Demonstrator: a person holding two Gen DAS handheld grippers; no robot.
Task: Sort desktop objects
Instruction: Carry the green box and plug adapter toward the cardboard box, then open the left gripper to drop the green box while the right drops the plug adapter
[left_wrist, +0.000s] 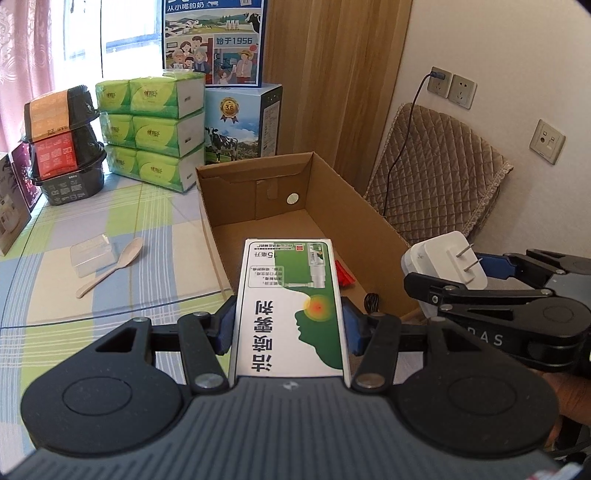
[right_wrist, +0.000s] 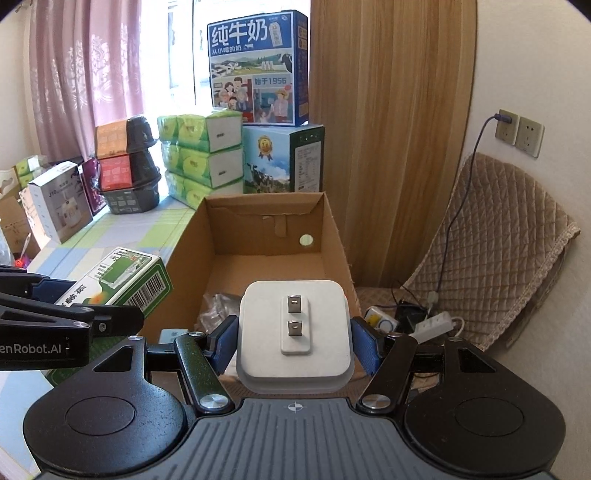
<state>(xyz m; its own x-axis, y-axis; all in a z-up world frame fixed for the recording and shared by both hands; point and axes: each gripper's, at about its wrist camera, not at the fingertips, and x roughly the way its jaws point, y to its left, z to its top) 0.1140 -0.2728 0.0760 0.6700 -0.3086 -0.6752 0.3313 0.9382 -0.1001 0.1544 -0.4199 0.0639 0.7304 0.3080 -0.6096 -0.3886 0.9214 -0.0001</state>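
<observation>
left gripper (left_wrist: 289, 325) clamps medicine box (left_wrist: 291, 306) | right gripper (right_wrist: 293, 345) clamps charger (right_wrist: 293, 332) | cardboard box (right_wrist: 332, 236) contents – perhaps plastic wrap, half-hidden

The near floor of the brown cardboard box (left_wrist: 325, 192) is hidden behind the green-and-white medicine carton (left_wrist: 291, 310); a small red item (left_wrist: 344, 276) there cannot be identified.

Both grippers (left_wrist: 290, 325) (right_wrist: 293, 341) clamped, jaws apparently level
</observation>
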